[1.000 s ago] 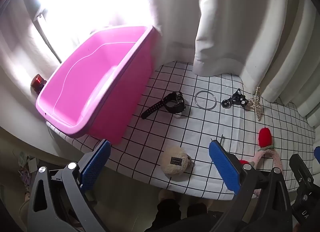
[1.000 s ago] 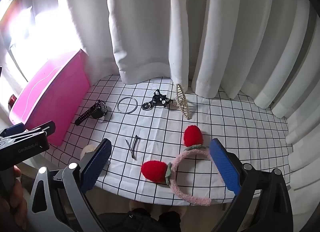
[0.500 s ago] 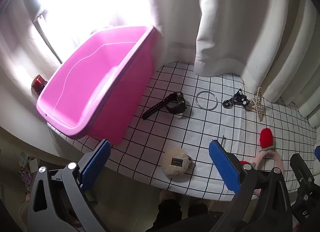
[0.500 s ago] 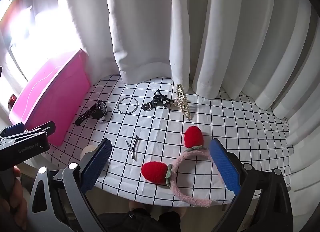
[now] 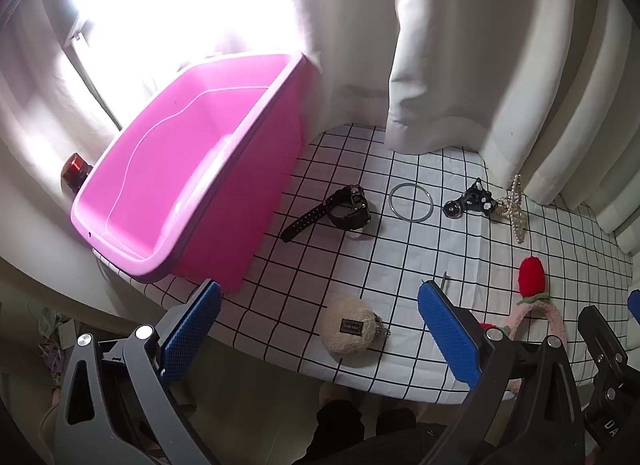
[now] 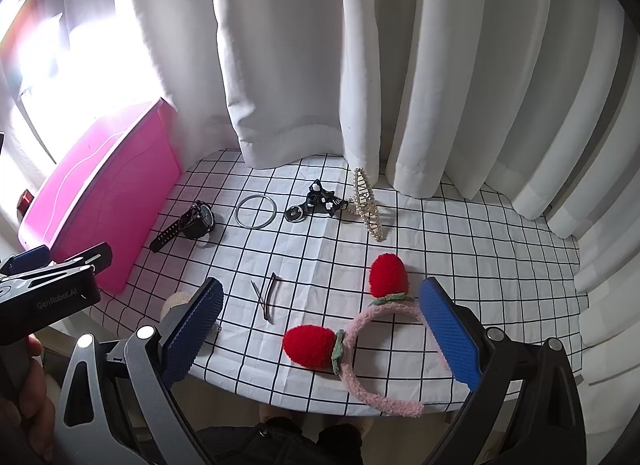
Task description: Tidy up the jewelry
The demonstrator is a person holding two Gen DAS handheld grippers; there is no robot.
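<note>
On the checked tablecloth (image 6: 460, 233) lie a black watch (image 5: 345, 210) (image 6: 192, 223), a silver bangle (image 5: 411, 207) (image 6: 256, 211), a black clip (image 5: 472, 203) (image 6: 320, 203), a pearl hair clip (image 5: 516, 215) (image 6: 366, 205), thin hairpins (image 6: 268, 299), a pink headband with red pompoms (image 6: 360, 329) (image 5: 532, 293) and a cream fluffy clip (image 5: 349, 331). A pink tub (image 5: 192, 189) (image 6: 100, 201) stands at the left. My left gripper (image 5: 320, 329) is open above the fluffy clip. My right gripper (image 6: 320, 329) is open above the headband.
White curtains (image 6: 360, 65) hang close behind the table. A small red object (image 5: 74, 171) sits left of the tub. The table's front edge (image 5: 280, 361) is right under both grippers. The left gripper's body (image 6: 48, 293) shows at the left of the right wrist view.
Both grippers have drifted very slightly; the scene shifts a little in each view. No object has moved and both grippers stay open.
</note>
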